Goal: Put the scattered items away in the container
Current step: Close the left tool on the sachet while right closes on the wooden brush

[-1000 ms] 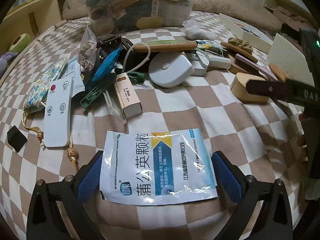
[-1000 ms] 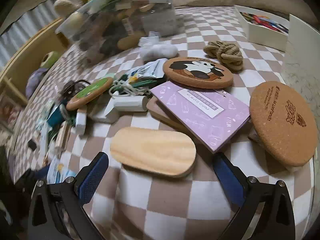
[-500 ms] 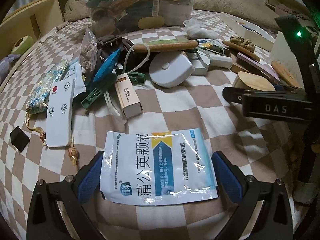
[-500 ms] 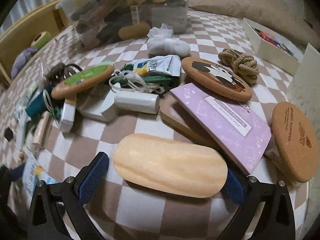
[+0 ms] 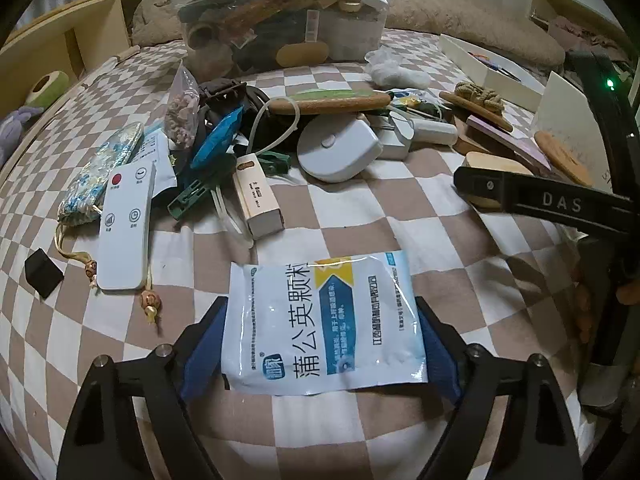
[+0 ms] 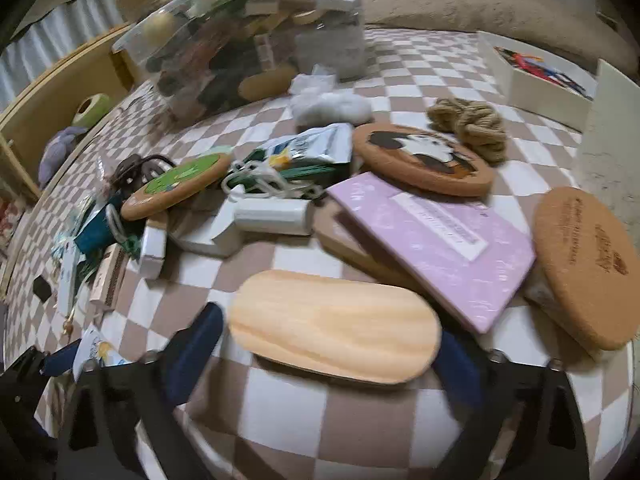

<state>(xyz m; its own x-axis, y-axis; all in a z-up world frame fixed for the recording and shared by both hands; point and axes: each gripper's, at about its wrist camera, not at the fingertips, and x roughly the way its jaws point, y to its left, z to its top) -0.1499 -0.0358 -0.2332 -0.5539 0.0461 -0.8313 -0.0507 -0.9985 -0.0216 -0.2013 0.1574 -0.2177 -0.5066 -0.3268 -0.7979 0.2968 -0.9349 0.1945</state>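
Observation:
A white-and-blue medicine sachet (image 5: 324, 320) lies on the checkered bedcover between the blue pads of my left gripper (image 5: 320, 344). Its jaws are closing, and the pads press the sachet's side edges, which bow inward. My right gripper (image 6: 332, 344) straddles a pale oval wooden block (image 6: 336, 324). Its jaws are closing too, with the pads just short of the block's ends. The clear container (image 5: 280, 20), full of odds and ends, stands at the back of the bed, beyond the clutter.
A white remote (image 5: 126, 224), a black cube (image 5: 42, 272) and a round white device (image 5: 340, 148) lie ahead of the left gripper. Beside the block are a purple notebook (image 6: 440, 244), cork coasters (image 6: 584, 268), a rope knot (image 6: 468, 124) and a white box (image 6: 536, 76).
Both pairs of jaws have come inward. The sachet now looks narrower between the left pads. The right gripper shifted slightly, so the wooden block now sits squarely between its pads.

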